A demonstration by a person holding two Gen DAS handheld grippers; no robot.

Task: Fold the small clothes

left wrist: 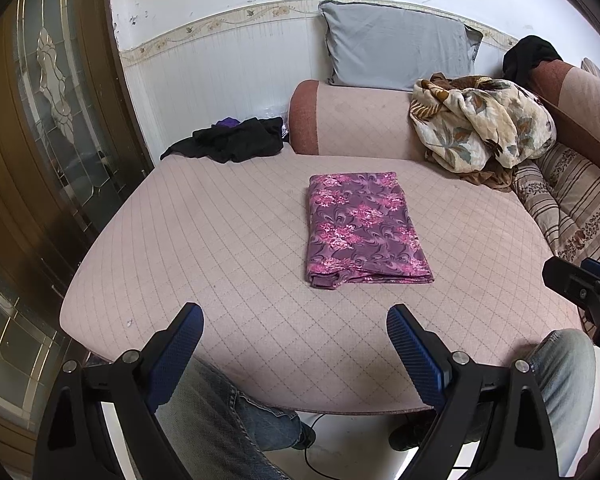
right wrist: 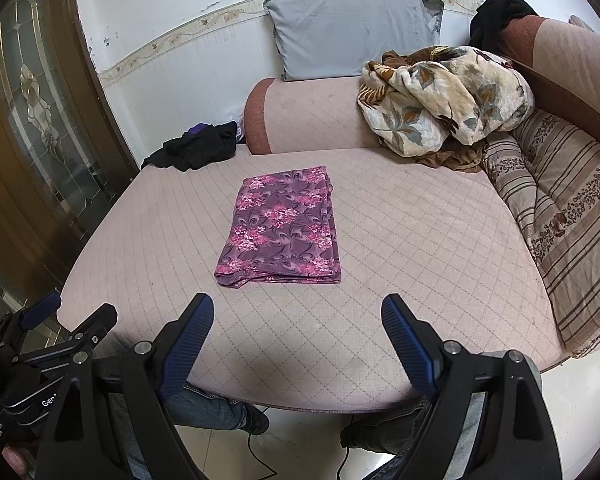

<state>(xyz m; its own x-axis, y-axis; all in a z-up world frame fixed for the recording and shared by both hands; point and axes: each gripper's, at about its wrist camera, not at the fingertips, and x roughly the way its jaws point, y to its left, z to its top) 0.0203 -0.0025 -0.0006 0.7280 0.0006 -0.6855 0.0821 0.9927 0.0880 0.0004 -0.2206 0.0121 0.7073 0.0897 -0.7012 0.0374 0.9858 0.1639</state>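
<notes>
A purple cloth with pink flowers [left wrist: 364, 228] lies folded into a neat rectangle in the middle of the pink quilted sofa seat [left wrist: 220, 248]; it also shows in the right wrist view [right wrist: 280, 228]. My left gripper [left wrist: 296, 320] is open and empty, held above the seat's front edge, short of the cloth. My right gripper [right wrist: 298, 312] is open and empty, also at the front edge, with the cloth ahead and slightly left. The right gripper shows at the left wrist view's right edge [left wrist: 580, 284]. The left gripper shows at the right wrist view's lower left [right wrist: 68, 328].
A black garment pile [left wrist: 232, 142] lies at the seat's back left. A crumpled floral blanket [left wrist: 480, 124] sits at the back right beside striped cushions [left wrist: 572, 200]. A grey pillow [left wrist: 396, 46] leans on the wall. A wooden glass door [left wrist: 52, 120] stands left. My legs are below the seat.
</notes>
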